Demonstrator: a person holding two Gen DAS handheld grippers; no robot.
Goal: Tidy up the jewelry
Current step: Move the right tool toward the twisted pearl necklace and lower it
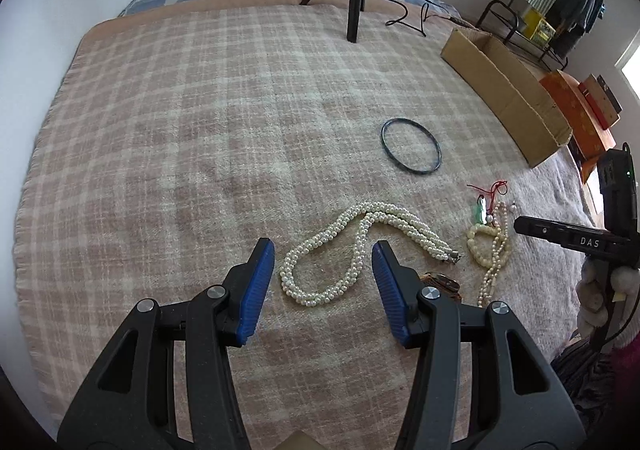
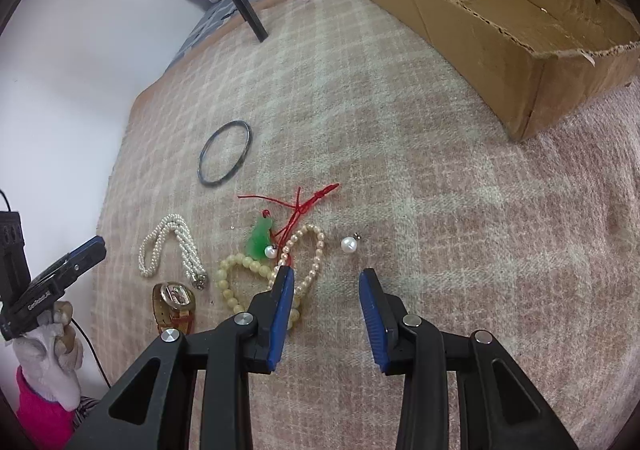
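On the plaid blanket [image 1: 200, 130], the left gripper [image 1: 323, 258] hangs spread above the pearl necklace [image 1: 360, 246], the right gripper [image 2: 326, 282] gapes wide beside a loose pearl [image 2: 349, 245], and the cardboard box [image 2: 520, 50] far right shows only its bare floor.
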